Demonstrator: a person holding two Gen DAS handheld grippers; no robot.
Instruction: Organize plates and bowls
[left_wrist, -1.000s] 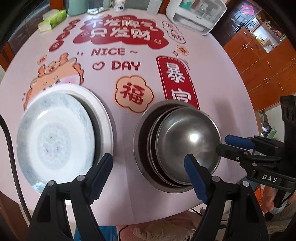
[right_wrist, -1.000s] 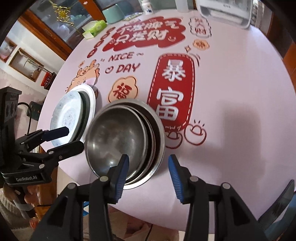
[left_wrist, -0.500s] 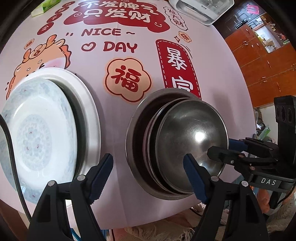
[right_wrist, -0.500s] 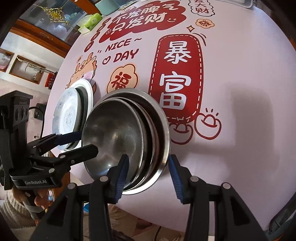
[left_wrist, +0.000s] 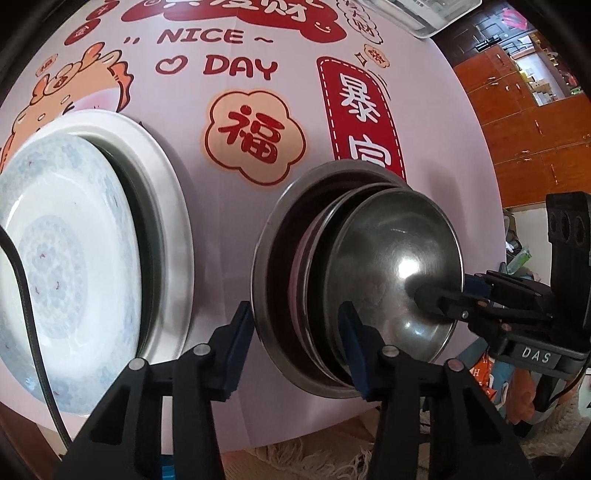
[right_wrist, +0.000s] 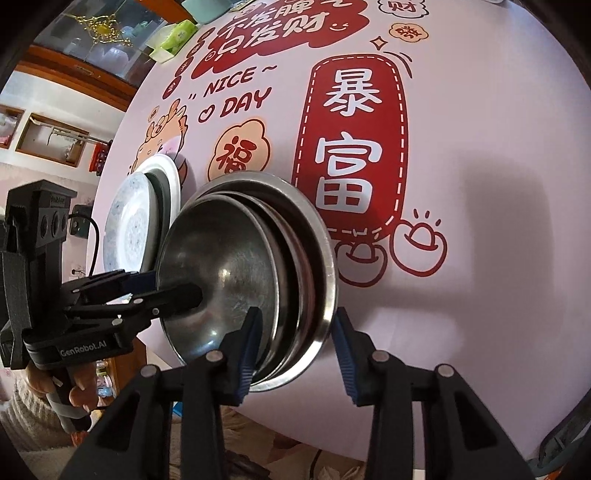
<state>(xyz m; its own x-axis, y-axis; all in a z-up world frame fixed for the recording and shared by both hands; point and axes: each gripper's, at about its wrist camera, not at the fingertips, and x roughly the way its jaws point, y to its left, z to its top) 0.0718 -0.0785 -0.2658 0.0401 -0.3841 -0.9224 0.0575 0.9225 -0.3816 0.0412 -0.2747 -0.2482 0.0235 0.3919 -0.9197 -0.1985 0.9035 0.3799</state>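
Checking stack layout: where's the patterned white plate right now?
Left wrist view, far left: the patterned white plate lies atop a plain white plate near the table's front edge, beside the steel bowl stack.

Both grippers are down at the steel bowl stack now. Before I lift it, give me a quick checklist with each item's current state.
1. Left gripper straddles the near-left rims of the steel bowl stack: ok; jaws closing.
2. Right gripper straddles the opposite rims: ok; jaws closing.
3. Pads pressing firmly on the rims on both sides: cannot tell.
4. Bowls nested evenly: not ok; the inner bowls sit offset within the largest.
5. White plate stack apart from the bowls: ok; bare tablecloth shows between them.
6. Black cable across the plates stays out of the lift path: cannot tell.
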